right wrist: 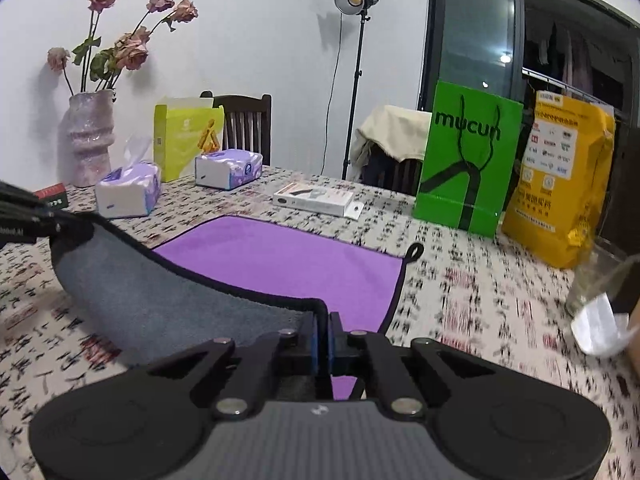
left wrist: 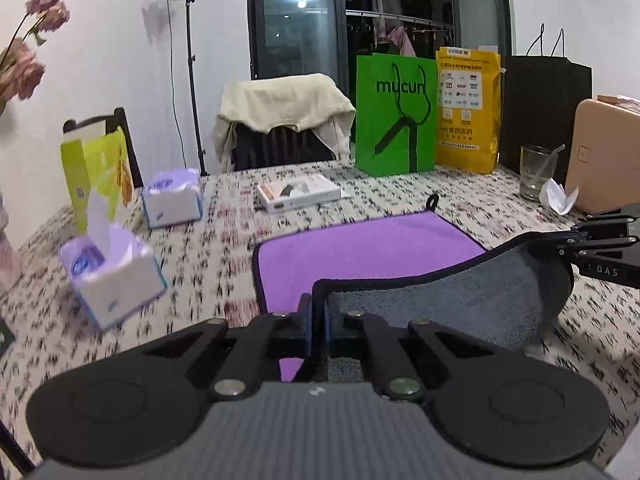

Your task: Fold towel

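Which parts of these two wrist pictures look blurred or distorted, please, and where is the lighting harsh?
Left wrist view: the patterned tablecloth and near tissue box smear with motion, while the left gripper stays sharp. Right wrist view: the tablecloth and drinking glass at right streak; the studio lamp glares; fisheye bends the window frame.

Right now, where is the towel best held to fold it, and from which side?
At its two near corners, from the near edge, as now: left gripper and right gripper each pinch the black hem of the towel, whose far half lies flat.
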Motion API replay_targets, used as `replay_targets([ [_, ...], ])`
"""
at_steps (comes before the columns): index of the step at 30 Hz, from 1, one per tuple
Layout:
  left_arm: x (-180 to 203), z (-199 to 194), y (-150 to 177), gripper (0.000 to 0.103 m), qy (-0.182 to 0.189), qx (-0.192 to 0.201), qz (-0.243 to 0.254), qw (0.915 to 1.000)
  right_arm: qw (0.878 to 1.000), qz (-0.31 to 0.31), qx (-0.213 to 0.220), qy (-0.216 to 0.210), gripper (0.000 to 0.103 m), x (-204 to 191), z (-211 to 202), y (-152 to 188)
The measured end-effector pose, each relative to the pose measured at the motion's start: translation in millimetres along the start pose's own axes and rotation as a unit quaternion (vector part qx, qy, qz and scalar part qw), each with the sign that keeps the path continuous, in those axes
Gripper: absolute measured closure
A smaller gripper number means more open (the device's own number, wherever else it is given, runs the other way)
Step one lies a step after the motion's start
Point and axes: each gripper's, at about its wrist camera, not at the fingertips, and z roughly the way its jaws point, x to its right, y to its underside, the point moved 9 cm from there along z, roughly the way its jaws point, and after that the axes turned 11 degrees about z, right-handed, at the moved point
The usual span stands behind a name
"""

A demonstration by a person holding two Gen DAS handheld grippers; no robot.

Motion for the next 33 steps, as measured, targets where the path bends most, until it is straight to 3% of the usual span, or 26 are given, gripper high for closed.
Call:
replay_targets([
  [6, -15.9, 29.9, -23.6, 0.097, 0.011, -0.007, -0.003, 0.9999, 1.000, -0.004, 0.002, 0.002, 0.099, 10.1, 21.3, -22.5],
  [20, -54.3, 116.7, -64.2, 0.097, 0.024, -0.026, -0.022, 0.9991, 0.998, 0.051, -0.034, -0.010, 0.099, 52.5, 99.0, -62.8],
  [33, -79.7, 222.7, -62.1, 0.094, 0.032, -0.077, -0.059, 0.9948, 0.993, 0.083, -0.086, -0.001, 0.098, 89.1, 202.0, -76.1],
])
